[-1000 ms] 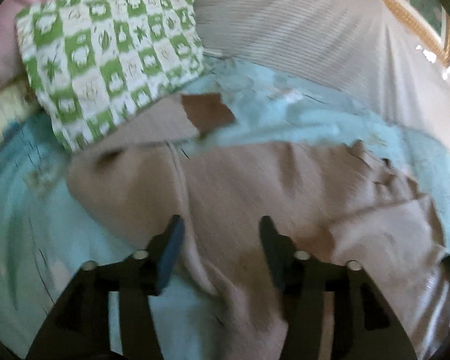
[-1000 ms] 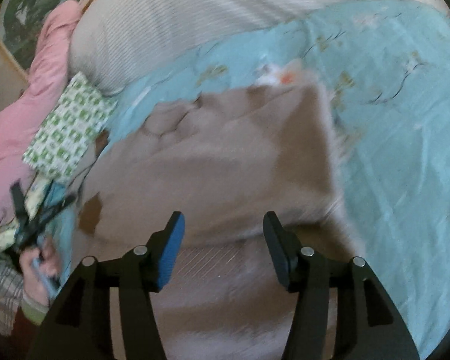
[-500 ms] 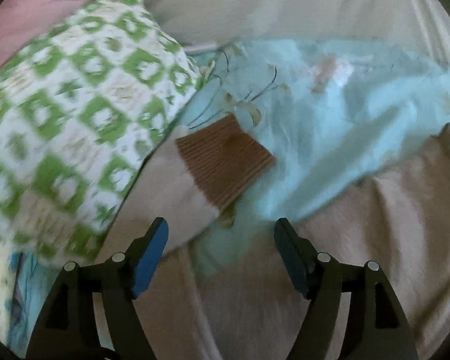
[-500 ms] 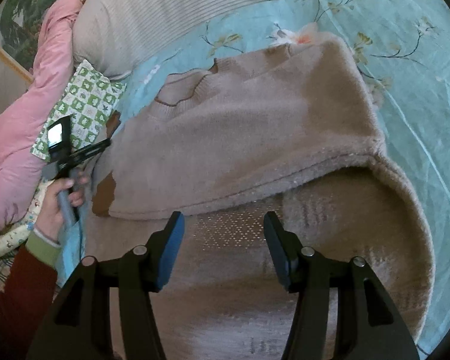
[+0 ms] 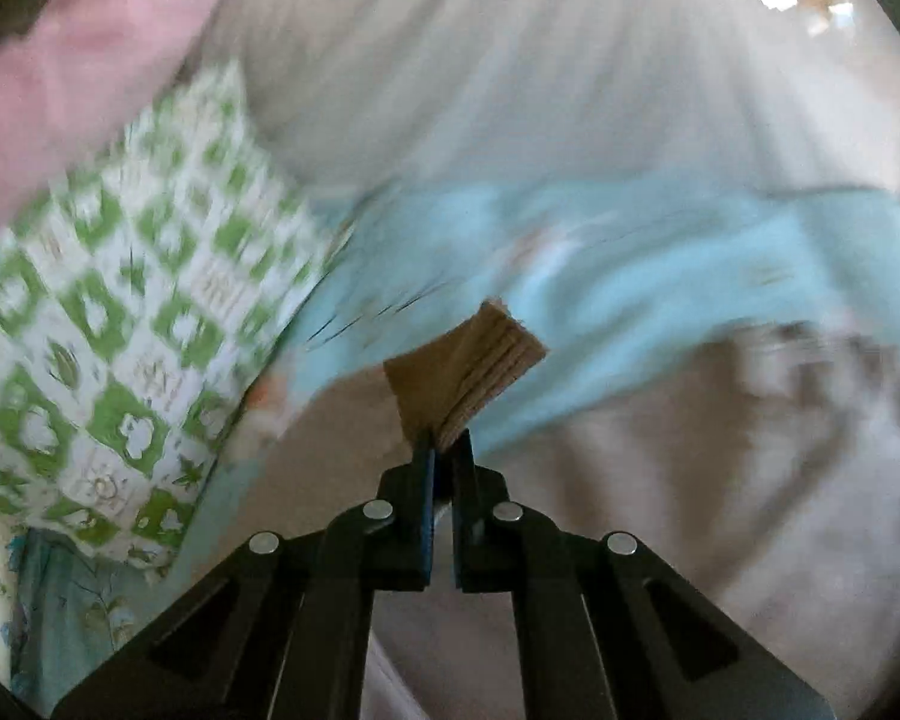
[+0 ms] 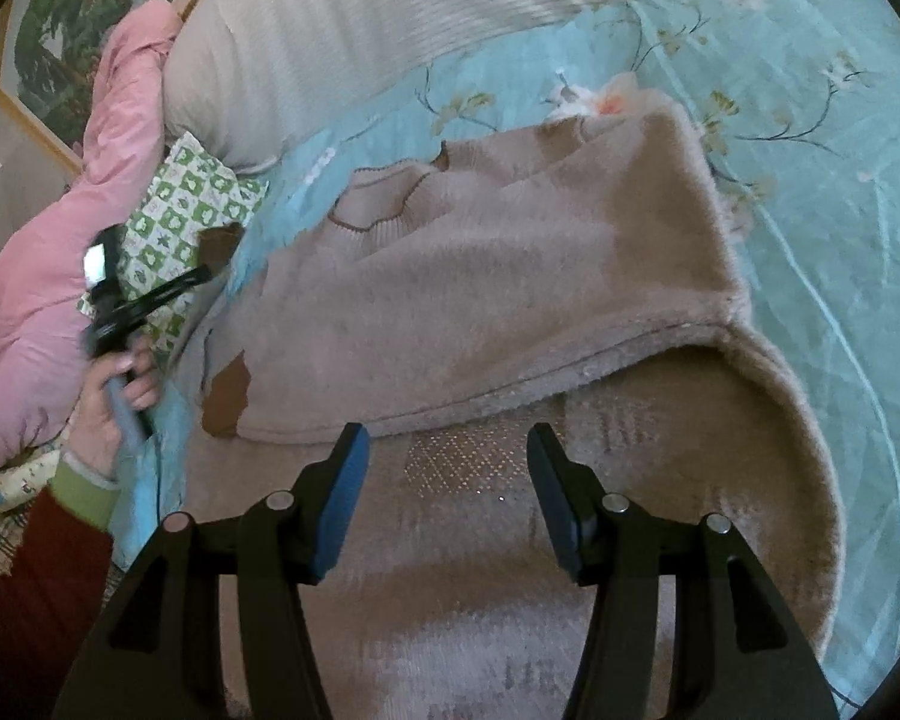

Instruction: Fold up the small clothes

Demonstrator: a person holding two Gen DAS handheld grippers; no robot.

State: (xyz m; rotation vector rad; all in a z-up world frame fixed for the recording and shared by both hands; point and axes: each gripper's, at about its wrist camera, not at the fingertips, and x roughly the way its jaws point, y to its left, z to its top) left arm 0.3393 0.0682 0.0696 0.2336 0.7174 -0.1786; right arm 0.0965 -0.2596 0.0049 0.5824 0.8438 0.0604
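Observation:
A beige sweater (image 6: 498, 276) lies spread on the bed, its lower part folded up over itself. Its sleeve ends in a brown ribbed cuff (image 5: 468, 369). My left gripper (image 5: 444, 444) is shut on that cuff and holds it lifted off the bedding; in the right wrist view the same gripper (image 6: 207, 270) shows at the left with the cuff (image 6: 219, 243) at its tip, held by a person's hand (image 6: 111, 390). My right gripper (image 6: 447, 444) hovers open over the sweater's near part, nothing between its fingers. A second brown patch (image 6: 228, 399) lies at the sweater's left edge.
The bed has a light blue flowered sheet (image 6: 810, 138). A green-and-white checked pillow (image 5: 120, 348) and a pink quilt (image 6: 42, 276) lie at the left. A large striped white pillow (image 6: 354, 30) sits at the head, below a framed picture (image 6: 84, 18).
My left gripper went from open beside the brown cuff to shut on it, and has lifted the cuff. The right gripper has stayed open over the sweater.

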